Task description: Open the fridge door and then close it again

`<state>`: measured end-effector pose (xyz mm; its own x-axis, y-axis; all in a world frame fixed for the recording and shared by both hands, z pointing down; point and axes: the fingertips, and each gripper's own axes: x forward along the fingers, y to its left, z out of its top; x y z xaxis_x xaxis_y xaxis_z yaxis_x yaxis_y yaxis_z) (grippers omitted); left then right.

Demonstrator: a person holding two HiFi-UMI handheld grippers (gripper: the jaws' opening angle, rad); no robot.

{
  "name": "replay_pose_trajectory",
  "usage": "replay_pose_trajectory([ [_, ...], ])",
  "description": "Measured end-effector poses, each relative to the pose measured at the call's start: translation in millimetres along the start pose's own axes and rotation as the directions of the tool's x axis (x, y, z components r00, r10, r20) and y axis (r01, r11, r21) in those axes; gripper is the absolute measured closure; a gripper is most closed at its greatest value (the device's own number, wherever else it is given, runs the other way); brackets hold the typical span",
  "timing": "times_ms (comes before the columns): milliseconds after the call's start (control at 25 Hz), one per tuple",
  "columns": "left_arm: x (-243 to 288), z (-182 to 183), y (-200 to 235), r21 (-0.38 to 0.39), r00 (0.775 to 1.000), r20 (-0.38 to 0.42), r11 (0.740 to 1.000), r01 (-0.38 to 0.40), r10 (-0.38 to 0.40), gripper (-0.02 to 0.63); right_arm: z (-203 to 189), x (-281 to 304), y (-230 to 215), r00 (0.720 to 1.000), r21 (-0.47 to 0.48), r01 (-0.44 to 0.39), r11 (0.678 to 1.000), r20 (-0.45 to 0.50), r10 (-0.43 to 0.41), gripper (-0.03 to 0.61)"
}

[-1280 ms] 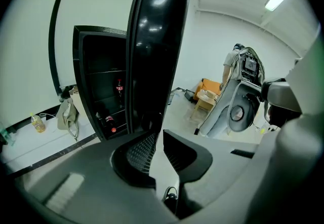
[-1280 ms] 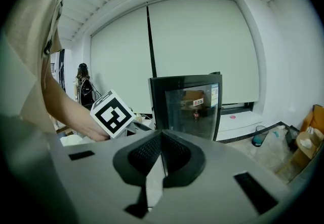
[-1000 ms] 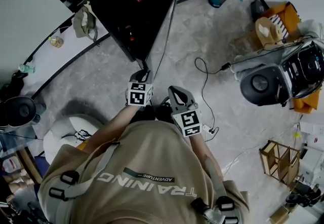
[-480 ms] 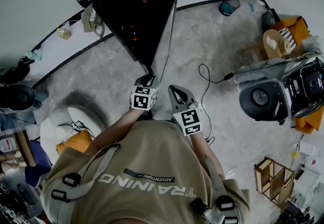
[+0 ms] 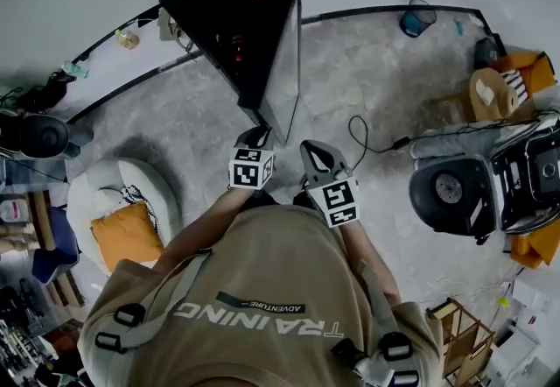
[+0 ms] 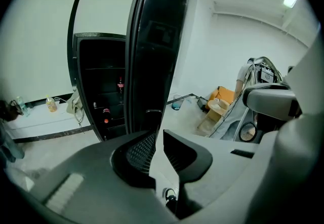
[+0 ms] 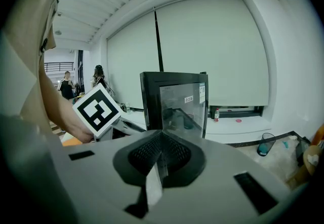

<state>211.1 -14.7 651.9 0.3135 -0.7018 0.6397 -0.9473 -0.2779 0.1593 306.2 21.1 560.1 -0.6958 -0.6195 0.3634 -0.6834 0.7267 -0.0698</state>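
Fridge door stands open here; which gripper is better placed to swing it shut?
Left, probably: the left gripper, jaws apart, sits at the free edge of the fridge door, while the right gripper is shut and clear of it.

- I see a round black machine [image 5: 451, 190] on the grey floor [image 5: 350, 70].
- A black cable [image 5: 367, 138] curls just left of the machine.
- A blue bin [image 5: 414, 22] stands well behind the machine.
- A wooden rack [image 5: 461, 343] is near the machine, on my side.
- A white round seat [image 5: 92, 201] is far left of the machine, with an orange cushion [image 5: 127, 234] on it.
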Motion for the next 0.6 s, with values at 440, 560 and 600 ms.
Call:
replay_pose_trajectory([
  [440,11.1,-2.7,-46.5,-0.022,1.0,0.008,1.0,-0.016,0.016,0.575,-11.1,-20.7,-25.3,0.998,-0.016,-0.057,0.998,0.011,0.057,0.577],
  [560,16.4,-1.3,-56.7,-0.014,1.0,-0.002,1.0,0.0,0.0,0.575,-14.2,-21.6,-31.4,0.998,-0.006,-0.059,0.998,0.009,0.059,0.577],
  [600,17.9,-1.4,-60.2,-0.012,1.0,-0.005,1.0,0.003,-0.003,0.575,-15.6,-22.1,-32.9,0.998,-0.002,-0.06,0.998,0.008,0.06,0.577],
])
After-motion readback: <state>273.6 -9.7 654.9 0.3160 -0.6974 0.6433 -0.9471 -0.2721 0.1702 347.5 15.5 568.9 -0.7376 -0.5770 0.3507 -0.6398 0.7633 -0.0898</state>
